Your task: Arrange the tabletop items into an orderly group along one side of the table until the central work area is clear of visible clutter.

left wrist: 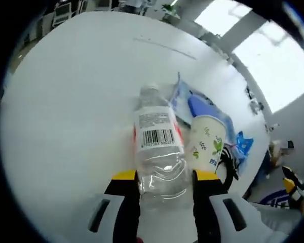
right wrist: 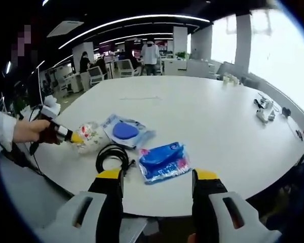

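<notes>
My left gripper [left wrist: 165,177] is shut on a clear plastic water bottle [left wrist: 159,147] with a white barcode label; both yellow-tipped jaws press its sides. Right beside the bottle stands a white paper cup [left wrist: 206,142] with a leaf print. Behind them lie blue packets [left wrist: 200,109] and a black cable [left wrist: 228,164]. In the right gripper view, my right gripper [right wrist: 157,177] stands open above the table's near edge, just short of a blue packet [right wrist: 163,159]. The coiled black cable [right wrist: 111,154], a packet with a blue disc [right wrist: 125,130] and the left gripper [right wrist: 71,134] with the bottle [right wrist: 88,137] lie to its left.
The big white round table [right wrist: 207,116] spreads wide and bare beyond the items. Small chargers and cords [right wrist: 263,109] sit near its far right edge. A person's hand [right wrist: 28,130] holds the left gripper. Office chairs and people stand far behind.
</notes>
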Motion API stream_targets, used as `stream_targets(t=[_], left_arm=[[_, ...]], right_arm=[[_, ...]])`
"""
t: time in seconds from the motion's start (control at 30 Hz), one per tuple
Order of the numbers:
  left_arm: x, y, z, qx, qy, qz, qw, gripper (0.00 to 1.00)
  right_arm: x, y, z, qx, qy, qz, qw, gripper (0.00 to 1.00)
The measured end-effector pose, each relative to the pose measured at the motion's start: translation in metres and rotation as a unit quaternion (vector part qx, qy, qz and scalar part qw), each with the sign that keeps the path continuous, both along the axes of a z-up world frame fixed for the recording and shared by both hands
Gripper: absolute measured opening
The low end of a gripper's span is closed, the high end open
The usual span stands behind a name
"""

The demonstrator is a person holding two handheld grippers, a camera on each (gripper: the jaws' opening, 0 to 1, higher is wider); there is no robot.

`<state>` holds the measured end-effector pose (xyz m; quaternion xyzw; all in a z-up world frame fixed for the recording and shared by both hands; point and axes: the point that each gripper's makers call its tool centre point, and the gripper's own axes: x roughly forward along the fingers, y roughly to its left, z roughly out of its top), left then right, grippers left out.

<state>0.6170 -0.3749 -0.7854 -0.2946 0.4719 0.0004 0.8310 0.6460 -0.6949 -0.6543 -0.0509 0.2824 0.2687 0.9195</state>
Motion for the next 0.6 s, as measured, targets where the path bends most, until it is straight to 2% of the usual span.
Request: stream_targets(t=[0.03, 0.13, 0.23, 0.3, 0.37, 0.4, 0.5, 0.53, 0.6], left_arm=[[-0.001, 0.002, 0.002, -0.005, -0.003, 0.005, 1.0, 0.35], [-0.006, 0.005, 0.005, -0.011, -0.005, 0.014, 0.9998, 0.35], [-0.005, 0.005, 0.011, -0.052, -0.015, 0.047, 0.9975, 0.35], [-0.005, 0.007, 0.016, -0.066, -0.024, 0.056, 0.996, 0.35], [-0.005, 0.009, 0.02, -0.078, -0.032, 0.065, 0.9944, 0.35], [-0.005, 0.011, 0.022, -0.079, -0.036, 0.067, 0.9939, 0.35], [-0.003, 0.013, 0.03, -0.083, -0.048, 0.071, 0.9928, 0.36], [-0.003, 0.014, 0.033, -0.086, -0.052, 0.071, 0.9923, 0.36], [-0.002, 0.016, 0.037, -0.085, -0.06, 0.07, 0.9921, 0.36]], right_arm=[[-0.001, 0.005, 0.004, 0.016, -0.001, 0.008, 0.9998, 0.52], [-0.001, 0.012, 0.01, 0.012, -0.013, 0.031, 0.9993, 0.53], [0.003, 0.016, 0.021, 0.013, -0.031, 0.041, 0.9986, 0.53], [0.009, 0.022, 0.037, 0.052, -0.04, 0.034, 0.9972, 0.53], [0.02, 0.027, 0.059, 0.115, -0.044, 0.018, 0.9923, 0.53], [0.026, 0.031, 0.072, 0.156, -0.044, 0.011, 0.9868, 0.54], [0.039, 0.041, 0.094, 0.239, -0.028, -0.001, 0.9707, 0.55], [0.041, 0.045, 0.098, 0.251, -0.026, 0.001, 0.9678, 0.55], [0.044, 0.057, 0.101, 0.244, -0.028, 0.017, 0.9692, 0.55]])
